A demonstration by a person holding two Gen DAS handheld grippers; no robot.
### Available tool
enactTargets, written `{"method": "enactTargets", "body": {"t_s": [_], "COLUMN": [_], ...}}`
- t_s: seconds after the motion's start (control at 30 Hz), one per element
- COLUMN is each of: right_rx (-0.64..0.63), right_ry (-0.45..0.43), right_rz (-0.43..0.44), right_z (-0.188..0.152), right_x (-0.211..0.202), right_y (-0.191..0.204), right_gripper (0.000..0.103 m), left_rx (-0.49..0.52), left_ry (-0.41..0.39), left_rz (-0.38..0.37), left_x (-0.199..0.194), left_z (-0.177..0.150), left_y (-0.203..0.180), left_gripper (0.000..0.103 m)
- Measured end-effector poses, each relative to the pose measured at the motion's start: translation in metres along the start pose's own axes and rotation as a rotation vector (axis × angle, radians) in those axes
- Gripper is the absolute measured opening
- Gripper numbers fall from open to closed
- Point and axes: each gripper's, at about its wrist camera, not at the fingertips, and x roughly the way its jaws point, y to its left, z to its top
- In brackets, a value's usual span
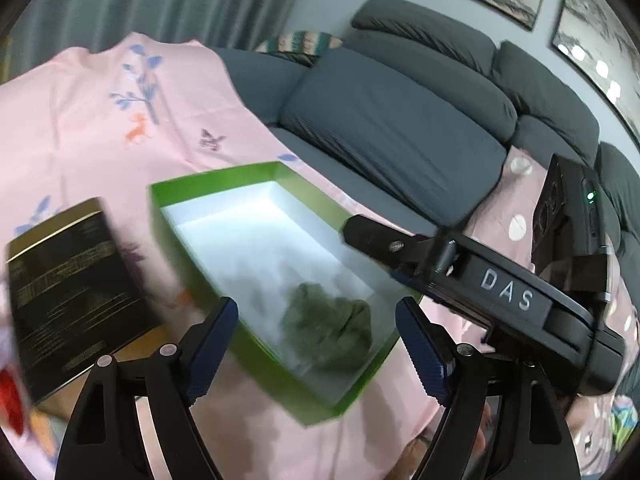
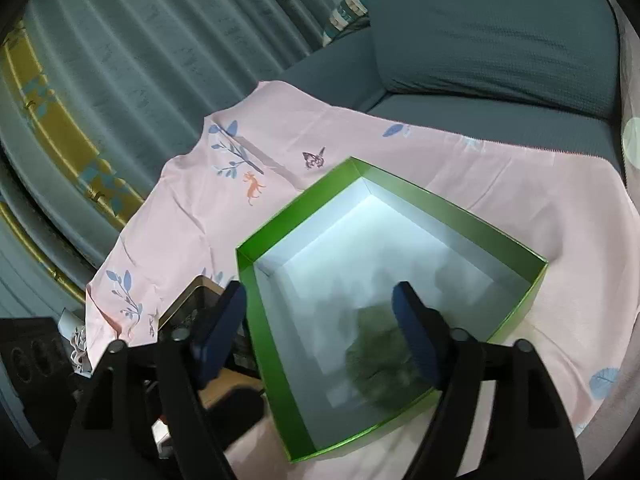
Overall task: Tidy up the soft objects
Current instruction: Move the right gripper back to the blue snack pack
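Green box with white inside holds an olive-grey bundle; pink cloth bears blue leaves, an orange deer.

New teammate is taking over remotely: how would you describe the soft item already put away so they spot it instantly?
Find the pink printed sheet spread beside the grey sofa; an open green box with a white inside sits on it. The dark olive crumpled cloth lies in the box, the only thing inside.

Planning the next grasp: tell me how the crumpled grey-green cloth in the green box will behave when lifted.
The crumpled grey-green cloth looks bunched and folded, so probably floppy, drooping once lifted. It seems light. Lying loose on the green box floor, it likely slides rather than rolls.
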Motion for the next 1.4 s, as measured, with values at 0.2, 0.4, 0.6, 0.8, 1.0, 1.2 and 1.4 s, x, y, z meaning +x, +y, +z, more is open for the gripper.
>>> {"method": "enactTargets", "body": {"t_s": [0.2, 0.4, 0.6, 0.8, 1.0, 1.2, 1.4], "right_rx": [-0.064, -0.159, -0.304, -0.385, -0.359, -0.266, -0.224], "right_ry": [0.004, 0.064, 0.192, 0.321, 0.390, 0.449, 0.453], "right_rz": [0.037, 0.050, 0.147, 0.172, 0.087, 0.073, 0.137], "right_z": [-0.012, -0.039, -0.083, -0.126, -0.155, -0.168, -0.176], "right_x": [-0.010, -0.010, 0.000, 0.034, 0.078, 0.104, 0.083], "right_y": [0.025, 0.066, 0.119, 0.161, 0.172, 0.168, 0.166], "right_gripper": [0.095, 0.097, 0.099, 0.097, 0.086, 0.044, 0.027], "left_rx": [-0.099, -0.280, -0.448, -0.549, -0.590, -0.575, -0.612], "left_ry": [-0.068, -0.129, -0.144, -0.143, -0.120, -0.105, -0.108], "left_rz": [0.137, 0.326, 0.468, 0.516, 0.526, 0.520, 0.504], "left_x": [-0.076, -0.155, -0.207, -0.226, -0.238, -0.241, -0.243], "left_z": [-0.030, -0.081, -0.137, -0.172, -0.198, -0.208, -0.213], "left_y": [0.034, 0.093, 0.145, 0.169, 0.177, 0.172, 0.178], "left_gripper": [0.083, 0.087, 0.087, 0.087, 0.087, 0.087, 0.087]}}
